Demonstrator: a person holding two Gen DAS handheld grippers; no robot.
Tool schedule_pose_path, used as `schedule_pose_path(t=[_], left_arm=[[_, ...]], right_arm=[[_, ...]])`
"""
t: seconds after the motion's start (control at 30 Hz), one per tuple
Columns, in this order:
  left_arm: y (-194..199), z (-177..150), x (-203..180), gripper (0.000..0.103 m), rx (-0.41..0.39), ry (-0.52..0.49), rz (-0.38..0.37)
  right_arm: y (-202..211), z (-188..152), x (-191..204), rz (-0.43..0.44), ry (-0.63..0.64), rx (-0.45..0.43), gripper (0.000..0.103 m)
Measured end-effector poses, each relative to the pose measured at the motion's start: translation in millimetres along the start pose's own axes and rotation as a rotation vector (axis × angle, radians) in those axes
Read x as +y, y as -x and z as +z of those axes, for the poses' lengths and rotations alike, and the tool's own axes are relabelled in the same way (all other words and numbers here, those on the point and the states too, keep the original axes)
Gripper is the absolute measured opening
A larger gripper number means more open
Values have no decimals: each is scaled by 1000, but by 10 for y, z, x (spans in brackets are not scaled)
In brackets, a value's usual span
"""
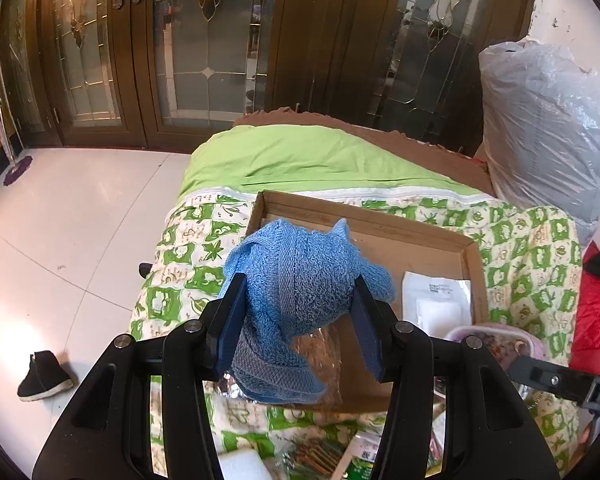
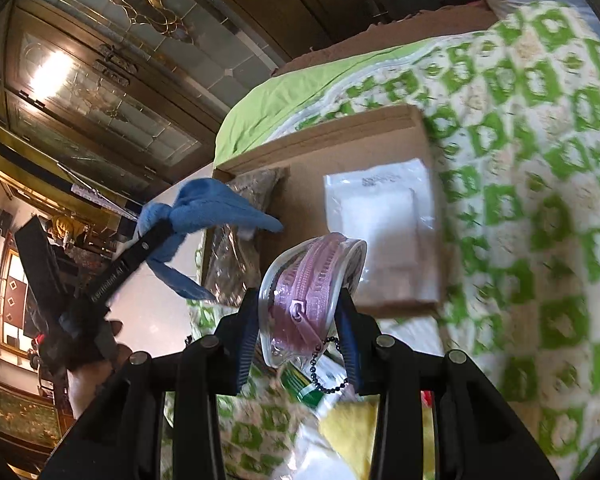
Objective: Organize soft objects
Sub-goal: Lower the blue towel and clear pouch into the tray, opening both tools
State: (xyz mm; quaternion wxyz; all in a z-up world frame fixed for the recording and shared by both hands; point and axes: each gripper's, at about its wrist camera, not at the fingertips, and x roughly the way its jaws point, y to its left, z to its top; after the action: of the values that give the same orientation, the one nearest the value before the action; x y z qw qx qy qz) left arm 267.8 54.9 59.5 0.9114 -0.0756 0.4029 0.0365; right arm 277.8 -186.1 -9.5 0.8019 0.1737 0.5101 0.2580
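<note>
Both claws loaded over the shallow brown cardboard tray (image 1: 470,264)

The left gripper (image 1: 298,312) clamps a crumpled blue knitted cloth (image 1: 296,280); the right gripper (image 2: 300,320) pinches a clear pink-zippered pouch (image 2: 308,292).

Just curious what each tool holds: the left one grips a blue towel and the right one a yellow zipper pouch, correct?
Not quite: the pouch in the right gripper is pink, as the right wrist view shows. The left gripper does grip the blue towel.
</note>
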Motion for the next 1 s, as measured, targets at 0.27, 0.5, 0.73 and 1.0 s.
schedule_pose_path(t=[0.27,0.5,0.73,1.0], left_arm=[[-214,4,78,50,8,25,8],[-346,-59,92,52,21,36,12],[-366,-69,74,78,20,30,42],[-186,-113,34,80,4,-11,46]], right_arm=[[-480,151,31,113,-67,50,37],[-744,118,-142,198,-143,95,37],[-774,146,-299,223,-155,127,42],[-621,116,-451,122,-148,80,65]])
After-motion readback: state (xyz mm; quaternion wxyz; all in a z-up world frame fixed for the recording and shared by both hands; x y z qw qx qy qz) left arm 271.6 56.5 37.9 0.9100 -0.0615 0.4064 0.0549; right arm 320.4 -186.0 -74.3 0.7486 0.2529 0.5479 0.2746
